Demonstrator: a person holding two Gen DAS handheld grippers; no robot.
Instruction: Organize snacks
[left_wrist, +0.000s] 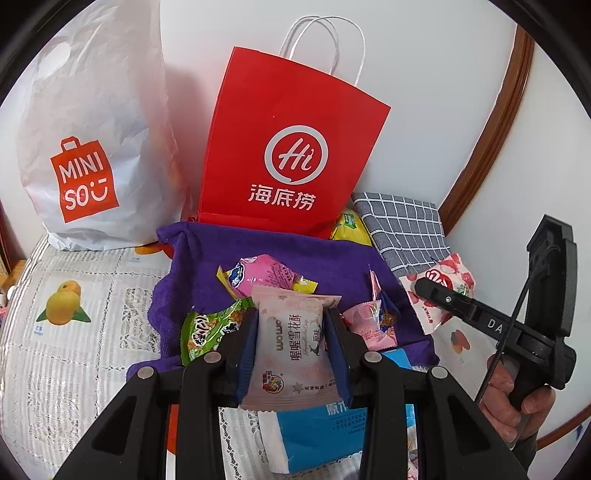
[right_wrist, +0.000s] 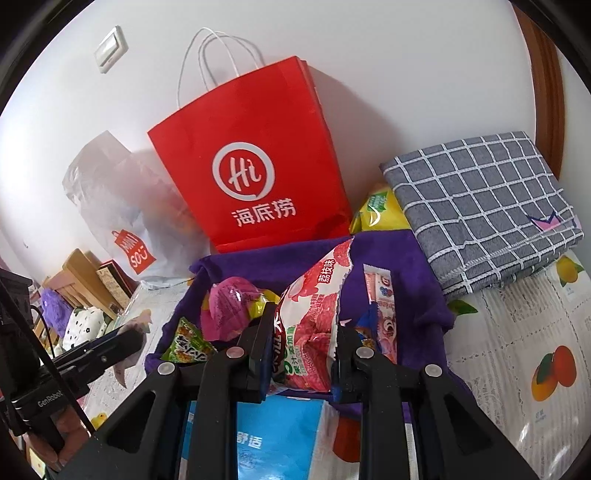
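Pale pink snack packet (left_wrist: 291, 343) pinched in left gripper (left_wrist: 291, 332); right gripper (right_wrist: 303, 354) pinching red lychee packet (right_wrist: 314, 325).

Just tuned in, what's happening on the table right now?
A person is sorting snacks with a handheld gripper in each hand. The left gripper is shut on a pale pink snack packet, and the right gripper is shut on a red-and-white lychee packet. Both packets are held over the purple cloth, where a few more snacks lie loose. A red paper bag and a white plastic bag stand behind, against the wall.
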